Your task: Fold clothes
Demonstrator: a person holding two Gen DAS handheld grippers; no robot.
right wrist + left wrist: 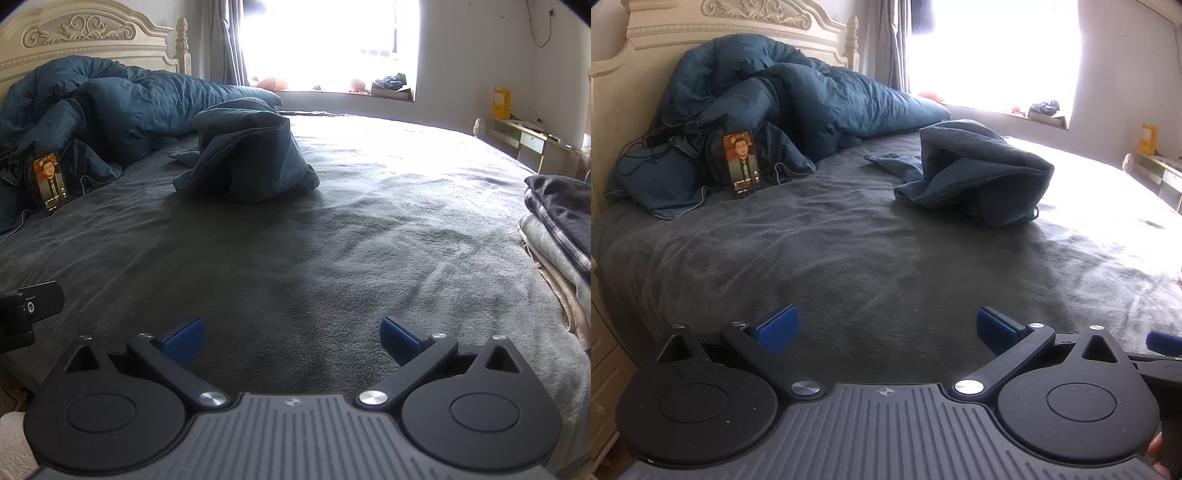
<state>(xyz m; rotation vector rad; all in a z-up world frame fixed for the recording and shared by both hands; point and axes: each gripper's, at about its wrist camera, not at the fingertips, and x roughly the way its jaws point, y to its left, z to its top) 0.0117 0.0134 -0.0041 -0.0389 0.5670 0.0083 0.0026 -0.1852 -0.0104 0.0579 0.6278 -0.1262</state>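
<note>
1. Grey bed sheet [332,240] spreads bare beneath both sets of fingers.
2. Crumpled blue garment [247,158] lies well ahead of the fingers (unfolded).
3. Left gripper [886,328]: jaws wide apart, holding nothing.
4. Right gripper [291,338]: same.

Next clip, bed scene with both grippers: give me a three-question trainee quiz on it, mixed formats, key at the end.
1. True or false: the left gripper is shut on cloth.
2. Multiple choice: the crumpled blue garment lies A) between the right gripper's fingers, B) farther up the grey bed cover, untouched, C) on the folded stack.
3. Fill in: the phone stands propped against the blue ____.

Key: 1 false; 2 B; 3 duvet.
</note>
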